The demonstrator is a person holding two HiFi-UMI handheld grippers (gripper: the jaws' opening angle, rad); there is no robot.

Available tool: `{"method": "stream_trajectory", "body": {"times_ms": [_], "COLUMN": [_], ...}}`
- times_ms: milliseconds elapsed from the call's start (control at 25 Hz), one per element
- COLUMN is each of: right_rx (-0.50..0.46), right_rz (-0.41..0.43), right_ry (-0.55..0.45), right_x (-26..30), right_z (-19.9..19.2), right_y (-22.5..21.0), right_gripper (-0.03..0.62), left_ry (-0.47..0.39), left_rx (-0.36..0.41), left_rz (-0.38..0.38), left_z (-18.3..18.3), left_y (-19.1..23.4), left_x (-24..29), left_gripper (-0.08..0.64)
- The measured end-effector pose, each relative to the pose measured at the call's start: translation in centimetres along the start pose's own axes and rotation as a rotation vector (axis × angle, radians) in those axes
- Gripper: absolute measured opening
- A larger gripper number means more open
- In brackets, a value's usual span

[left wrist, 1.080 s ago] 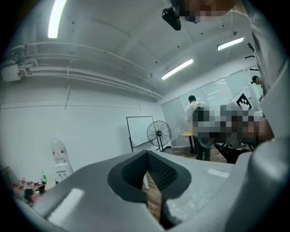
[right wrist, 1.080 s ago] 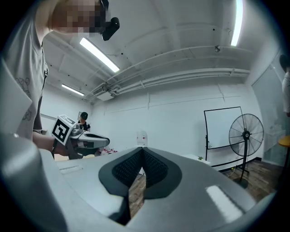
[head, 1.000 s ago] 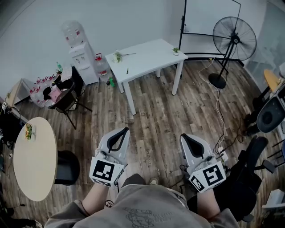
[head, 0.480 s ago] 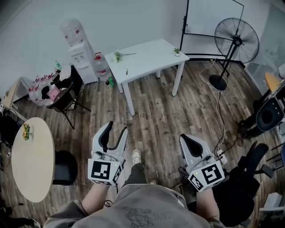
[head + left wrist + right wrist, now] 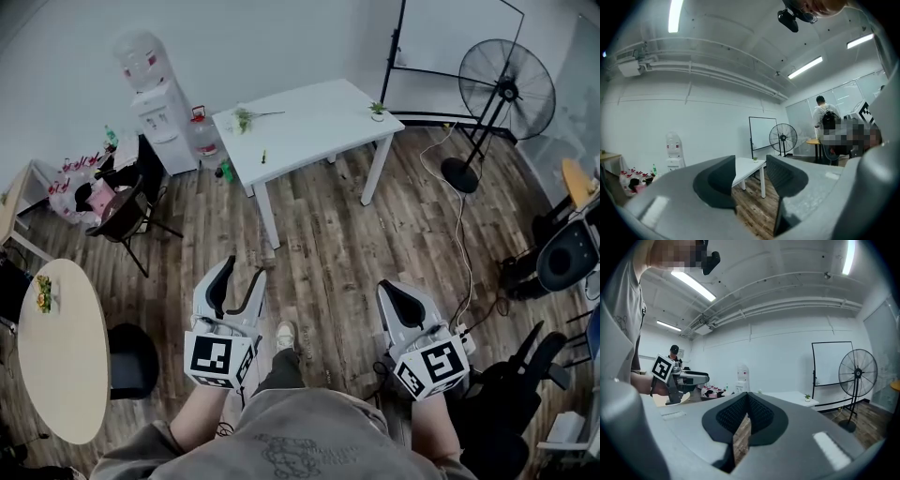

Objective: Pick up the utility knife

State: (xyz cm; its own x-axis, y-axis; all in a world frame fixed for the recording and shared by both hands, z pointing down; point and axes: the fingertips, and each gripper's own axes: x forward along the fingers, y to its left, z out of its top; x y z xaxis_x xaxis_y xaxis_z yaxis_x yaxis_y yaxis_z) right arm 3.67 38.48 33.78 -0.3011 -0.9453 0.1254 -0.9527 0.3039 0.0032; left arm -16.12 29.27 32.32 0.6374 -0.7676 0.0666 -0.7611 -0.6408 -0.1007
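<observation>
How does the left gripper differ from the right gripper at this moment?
The left gripper has its jaws apart; the right gripper has them closed together. Between the left gripper's jaws the white table shows; the right gripper's leave only a sliver of floor. Both hold nothing.

L tool [image 5: 247, 270] agape, R tool [image 5: 385, 289] closed.
</observation>
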Motion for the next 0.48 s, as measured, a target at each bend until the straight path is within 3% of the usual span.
{"method": "stream_trajectory", "body": {"times_ms": [480], "right_rx": [0.004], "right_rz": [-0.001], "right_ry": [0.042], "right_x": [16.9], "right_z": [2.1], "right_y": [-3.7], "right_gripper": [0.029], "left_ry": [0.027], "left_rx": [-0.011], "left_rz": [-0.026], "left_z": [-0.4], "left_y": [11.9], "left_x": [11.6], "left_gripper": [0.193]}}
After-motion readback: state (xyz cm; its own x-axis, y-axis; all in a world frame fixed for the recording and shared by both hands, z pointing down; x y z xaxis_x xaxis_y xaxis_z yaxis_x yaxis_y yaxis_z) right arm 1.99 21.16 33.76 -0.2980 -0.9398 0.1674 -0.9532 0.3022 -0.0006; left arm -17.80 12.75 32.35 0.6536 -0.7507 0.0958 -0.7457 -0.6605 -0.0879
